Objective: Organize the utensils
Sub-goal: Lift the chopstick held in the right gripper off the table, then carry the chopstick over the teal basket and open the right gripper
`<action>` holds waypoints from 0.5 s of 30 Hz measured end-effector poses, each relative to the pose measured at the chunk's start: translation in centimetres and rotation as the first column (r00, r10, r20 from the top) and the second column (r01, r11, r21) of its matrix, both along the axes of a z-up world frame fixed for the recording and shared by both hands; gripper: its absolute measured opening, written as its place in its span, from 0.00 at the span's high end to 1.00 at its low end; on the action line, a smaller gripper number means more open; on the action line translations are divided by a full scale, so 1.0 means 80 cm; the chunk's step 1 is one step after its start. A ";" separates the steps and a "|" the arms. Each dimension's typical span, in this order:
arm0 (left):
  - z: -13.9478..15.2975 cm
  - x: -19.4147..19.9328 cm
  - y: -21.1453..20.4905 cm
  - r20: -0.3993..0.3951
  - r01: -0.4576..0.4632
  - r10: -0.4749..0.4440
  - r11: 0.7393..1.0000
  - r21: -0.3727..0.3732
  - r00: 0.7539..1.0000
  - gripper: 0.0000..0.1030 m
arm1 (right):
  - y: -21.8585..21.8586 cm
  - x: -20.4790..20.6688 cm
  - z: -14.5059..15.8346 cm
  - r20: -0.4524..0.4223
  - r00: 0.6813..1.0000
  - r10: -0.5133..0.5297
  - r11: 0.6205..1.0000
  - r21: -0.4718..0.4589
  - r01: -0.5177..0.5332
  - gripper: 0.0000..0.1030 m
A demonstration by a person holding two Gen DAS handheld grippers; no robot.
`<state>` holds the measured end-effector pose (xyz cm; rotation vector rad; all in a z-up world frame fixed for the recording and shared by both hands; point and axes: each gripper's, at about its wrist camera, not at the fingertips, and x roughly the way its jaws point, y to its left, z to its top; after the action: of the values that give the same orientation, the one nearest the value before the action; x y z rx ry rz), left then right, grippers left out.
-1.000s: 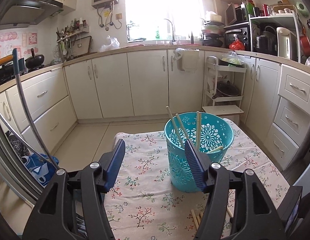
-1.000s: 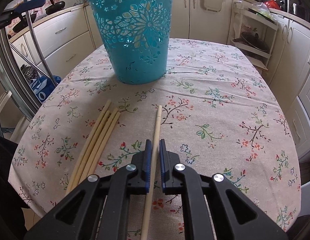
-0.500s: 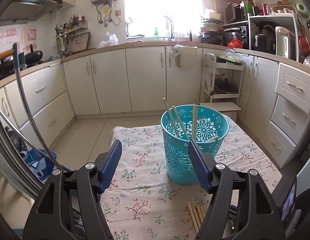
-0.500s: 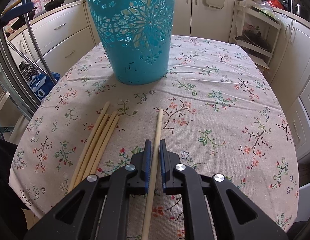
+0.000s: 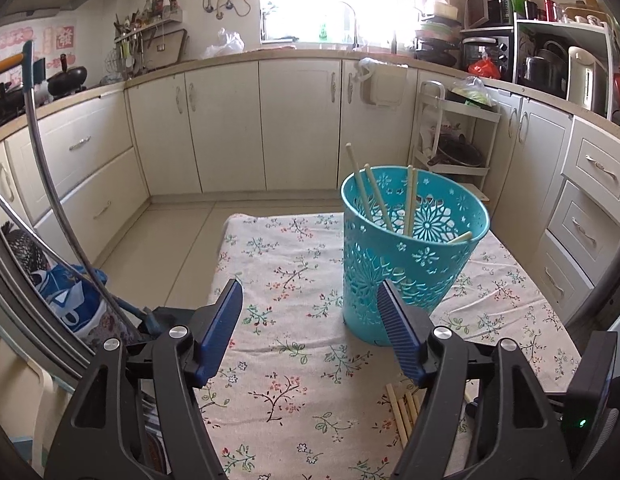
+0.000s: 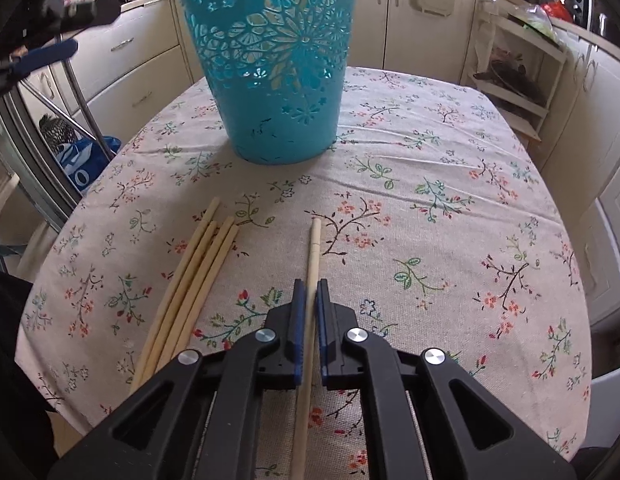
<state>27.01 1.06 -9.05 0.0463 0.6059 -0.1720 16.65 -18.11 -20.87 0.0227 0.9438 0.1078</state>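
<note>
Right gripper (image 6: pixel 308 292): jaws closed on a single chopstick (image 6: pixel 313 248). The stick runs lengthwise between the blue pads, its long axis in line with the fingers; the blunt far end pokes out well ahead of the tips, the near end trails back under the body. Whether it is clear of the cloth I cannot tell.

Key relation: the teal basket (image 6: pixel 275 76) stands dead ahead of the right jaws and a little to their left, upright, well apart from the stick's tip. The stick's axis points almost at its base, so by my reading the next move calls for lifting and tipping the stick up over the rim.

Four loose chopsticks (image 6: pixel 189 284) lie just left of the right jaws, side by side and touching, fanned slightly, roughly parallel to the held one.

Left gripper (image 5: pixel 310 328): jaws spread wide, holding nothing, hovering above the table. Basket sits ahead and right of them, the right pad overlapping its lower wall in view. The right gripper is the working one.

Materials: chopsticks pale, smooth, slender, bamboo- or wood-like. Basket thin plastic, tapered, pierced with flower cut-outs; four sticks (image 5: pixel 374 196) already lean inside. Floral tablecloth (image 6: pixel 430 184) woven, slightly rumpled. Pads ribbed blue.
</note>
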 end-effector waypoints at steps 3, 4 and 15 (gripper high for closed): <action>-0.009 0.010 0.006 -0.039 -0.011 0.010 1.000 -0.017 0.999 0.36 | -0.014 -0.008 0.017 0.017 1.000 -0.022 0.994 0.109 0.020 0.94; -0.013 0.015 0.008 -0.061 -0.015 0.014 0.999 -0.028 0.998 0.36 | -0.017 -0.011 0.027 0.033 0.999 -0.023 0.990 0.141 0.019 0.94; -0.023 0.026 0.014 -0.108 -0.044 0.037 0.997 -0.065 0.993 0.35 | -0.021 0.058 0.243 0.459 0.882 -0.111 0.921 0.380 -0.082 0.94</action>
<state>29.10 2.17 -10.90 -0.0405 0.7071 -0.1561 21.30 -19.77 -1.44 0.3604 0.4161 0.2745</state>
